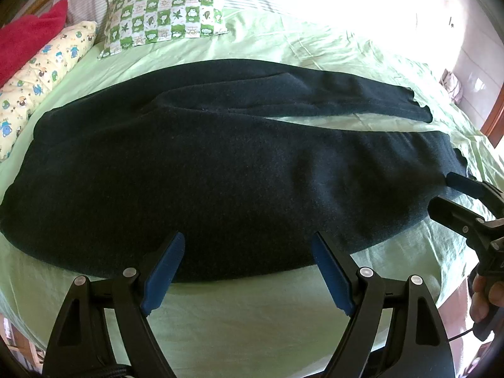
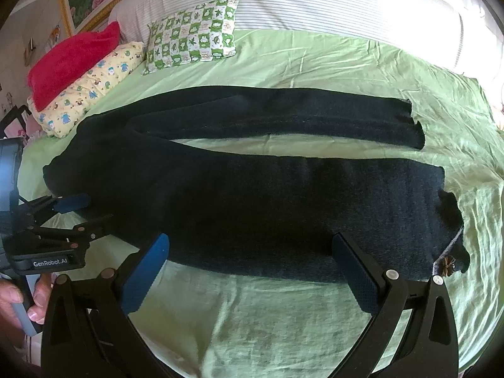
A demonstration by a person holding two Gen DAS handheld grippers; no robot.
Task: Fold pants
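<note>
I see a pair of dark navy knit pants [image 1: 204,170] spread flat across a pale green bedsheet [image 1: 252,321], waist toward my left and the two legs running out to the right with a wedge of sheet showing between them. Along the near edge there is a broad bare strip of green sheet between the pants and the edge of the bed, and more open, wrinkled sheet lies beyond the leg cuffs on the right. At the far side, a green-and-white checked frog-print pillow [image 2: 192,33], a long yellow cartoon-print bolster [image 2: 91,88] and a red fleece blanket [image 2: 71,60] sit well apart from the pants, toward the headboard corner.

My left gripper [image 1: 245,242] has its blue-padded jaws spread wide, holding nothing; the tips hang over the near hem of the pants around the seat and thigh area. I cannot tell whether the pads touch the cloth.

My right gripper [image 2: 252,242] is likewise wide apart and empty, its tips over the near edge of the closer leg, toward the cuff. In the left wrist view its jaws sit just at that cuff's near corner. A small brown ornament on a cord [image 2: 445,263] rests on the cuff just right of the right finger.
</note>
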